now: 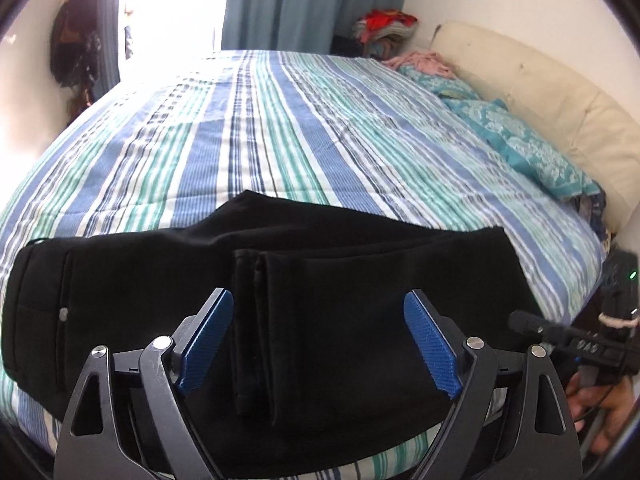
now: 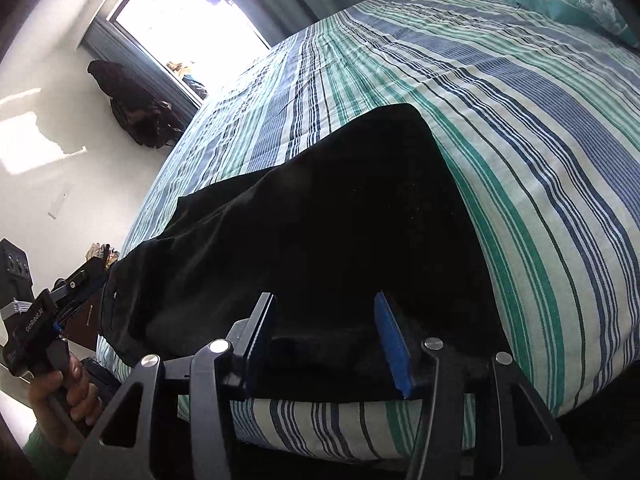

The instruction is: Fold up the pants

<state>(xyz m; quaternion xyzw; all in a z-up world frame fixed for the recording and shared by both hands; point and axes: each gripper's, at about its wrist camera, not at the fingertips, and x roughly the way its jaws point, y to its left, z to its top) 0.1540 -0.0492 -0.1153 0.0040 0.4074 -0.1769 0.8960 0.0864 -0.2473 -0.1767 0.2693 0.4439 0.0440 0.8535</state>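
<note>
Currently, stage: looks partway done, legs seemingly doubled over the upper part, one more fold likely due.
Pants (image 1: pixel 280 300): black, lying flat along the near edge of the bed (image 1: pixel 280 128), waistband end toward the near left corner, hem edges stacked on top about midway.
Left claw (image 1: pixel 319 316): spread wide, blue pads either side of the stacked hems, gripping nothing; contact with the cloth cannot be told.
Right claw (image 2: pixel 325 320): parted, holding nothing, poised low at the near edge over the folded end of the pants (image 2: pixel 320 220); cannot tell whether the pads touch the cloth.
Doing it well: pinch every layer at the folded end together, both claws level, then lift just clear and carry across toward the waistband; lay down with edges matched and smooth the crease flat.
Risk: thick soft layers may slip apart if only the top one gets caught; near edge of the bed close, so cloth could slide off.
Around: teal pillows (image 1: pixel 532 148) and cream headboard (image 1: pixel 540 92) along the right edge, well apart from the pants.
Far corner: heap of clothes (image 1: pixel 386 26); blue curtain (image 1: pixel 312 0) behind.
In the way: nothing seen between claws and cloth.
</note>
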